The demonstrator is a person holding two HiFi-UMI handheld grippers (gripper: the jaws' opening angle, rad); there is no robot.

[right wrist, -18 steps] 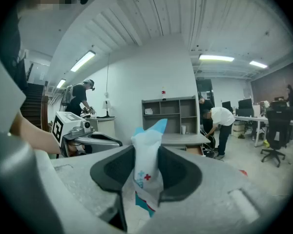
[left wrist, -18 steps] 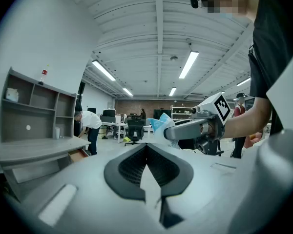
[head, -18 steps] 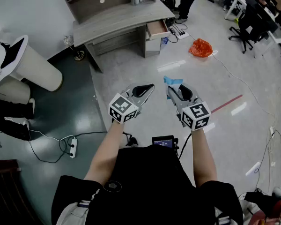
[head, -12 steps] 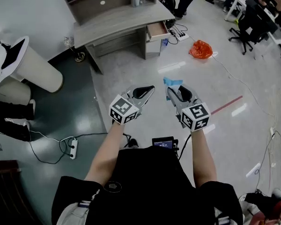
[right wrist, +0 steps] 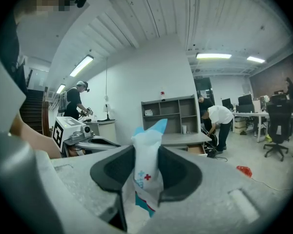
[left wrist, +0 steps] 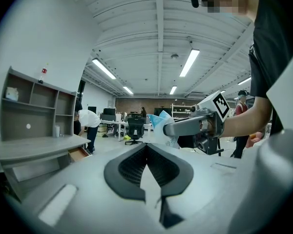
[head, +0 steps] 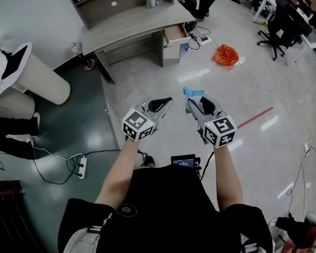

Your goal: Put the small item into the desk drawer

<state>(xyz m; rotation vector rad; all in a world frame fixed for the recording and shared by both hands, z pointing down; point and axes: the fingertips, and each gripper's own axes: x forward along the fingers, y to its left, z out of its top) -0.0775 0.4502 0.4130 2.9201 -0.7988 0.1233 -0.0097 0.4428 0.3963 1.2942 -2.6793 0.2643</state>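
Tongs on my right (head: 191, 102) clamp a blue-and-white packet (head: 194, 93), upright between the pads (right wrist: 112, 172). My left tongs (head: 166, 102) are closed on nothing. Both hang over the floor (head: 147, 78), well apart from the open drawer (head: 176, 32) under the worktop (head: 131, 22).

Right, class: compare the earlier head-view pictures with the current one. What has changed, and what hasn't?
Nothing has visibly changed. The right gripper still clamps the blue-and-white packet, the left gripper stays shut and empty beside it, and the desk drawer is still open, well ahead of both.
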